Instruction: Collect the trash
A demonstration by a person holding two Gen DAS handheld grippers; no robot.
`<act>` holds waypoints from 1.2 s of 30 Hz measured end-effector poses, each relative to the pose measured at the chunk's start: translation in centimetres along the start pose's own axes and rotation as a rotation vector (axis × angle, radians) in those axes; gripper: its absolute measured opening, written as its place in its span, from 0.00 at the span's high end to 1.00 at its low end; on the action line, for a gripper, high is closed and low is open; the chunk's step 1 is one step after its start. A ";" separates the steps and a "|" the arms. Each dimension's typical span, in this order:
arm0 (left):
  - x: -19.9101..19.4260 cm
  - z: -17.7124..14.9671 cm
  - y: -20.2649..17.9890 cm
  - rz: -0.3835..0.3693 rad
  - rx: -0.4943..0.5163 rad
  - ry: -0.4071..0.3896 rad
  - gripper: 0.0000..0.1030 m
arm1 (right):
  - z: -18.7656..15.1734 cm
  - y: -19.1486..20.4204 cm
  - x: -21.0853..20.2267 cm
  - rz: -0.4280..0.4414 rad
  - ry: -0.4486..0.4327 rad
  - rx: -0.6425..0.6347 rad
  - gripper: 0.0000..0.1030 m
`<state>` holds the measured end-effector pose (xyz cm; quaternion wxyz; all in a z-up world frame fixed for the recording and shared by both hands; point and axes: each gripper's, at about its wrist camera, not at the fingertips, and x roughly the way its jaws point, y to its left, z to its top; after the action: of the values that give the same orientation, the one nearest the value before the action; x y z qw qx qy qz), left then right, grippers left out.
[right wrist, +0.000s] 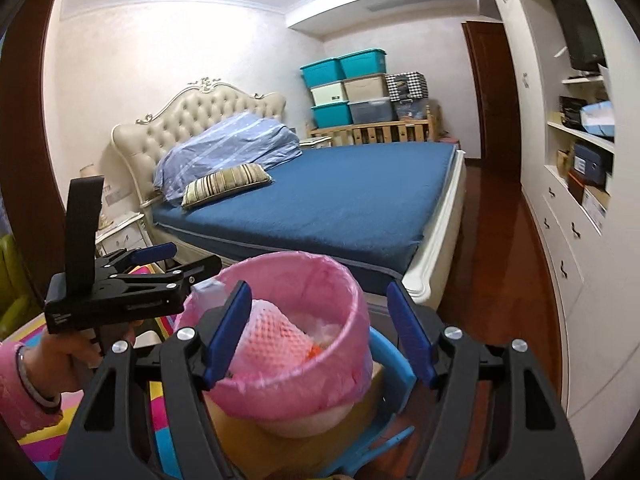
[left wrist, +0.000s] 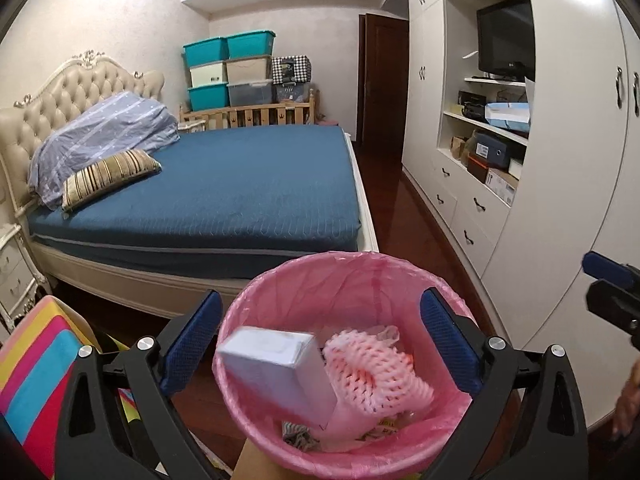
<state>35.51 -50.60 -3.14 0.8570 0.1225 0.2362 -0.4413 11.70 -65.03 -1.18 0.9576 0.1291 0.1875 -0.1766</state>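
A bin lined with a pink bag (left wrist: 256, 296) (right wrist: 354, 304) stands just below both grippers. Inside lie a white box (left wrist: 276, 372), a pink foam fruit net (left wrist: 376, 372) (right wrist: 276, 332) and small scraps. My left gripper (left wrist: 322, 296) is open, with its blue pads either side of the bin's mouth and nothing gripped; it also shows from the side as the left gripper (right wrist: 194, 256), held by a hand in a pink sleeve (right wrist: 24, 380). My right gripper (right wrist: 318, 286) is open over the bin's near rim, holding nothing. One right gripper finger (left wrist: 608, 272) shows at the frame edge.
The bin rests on a cardboard box (right wrist: 372, 392) on a blue chair (right wrist: 398, 364). A bed with a blue sheet (left wrist: 240, 184) lies beyond. White wardrobes with drawers (left wrist: 472, 216) line the right across red wood floor (right wrist: 492, 264). A striped colourful mat (left wrist: 36, 364) lies left.
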 end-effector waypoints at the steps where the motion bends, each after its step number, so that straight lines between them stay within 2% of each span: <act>1: -0.6 -0.2 0.0 0.010 0.004 -0.003 0.09 | -0.1 0.0 -0.4 -0.001 -0.001 -0.001 0.33; 6: -4.1 -2.1 0.8 0.081 -0.001 0.007 0.09 | -0.3 1.9 -1.9 0.005 0.007 -0.029 0.33; 9: -7.0 -3.0 1.0 0.133 -0.010 -0.014 0.08 | -0.8 3.3 -3.2 -0.002 0.012 -0.056 0.33; 16: -14.6 -4.8 0.9 0.249 -0.002 -0.064 0.06 | 0.2 7.2 -5.9 -0.046 0.010 -0.115 0.16; 20: -18.3 -5.8 1.2 0.280 0.011 -0.093 0.06 | 0.7 8.9 -7.0 -0.074 0.006 -0.109 0.14; 22: -19.8 -6.3 1.5 0.275 0.015 -0.111 0.06 | 0.7 9.9 -7.3 -0.084 0.015 -0.112 0.13; 30: -22.4 -8.4 3.4 0.226 -0.018 -0.078 0.06 | 0.9 14.4 -8.4 -0.096 0.014 -0.143 0.13; 36: -23.2 -8.8 4.1 0.171 -0.059 -0.082 0.06 | -0.5 15.0 -9.8 -0.130 0.036 -0.124 0.12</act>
<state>24.64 -28.38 1.21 0.9037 0.0989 0.2023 -0.3642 8.84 -48.46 5.08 0.9467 0.0604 0.2234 -0.2239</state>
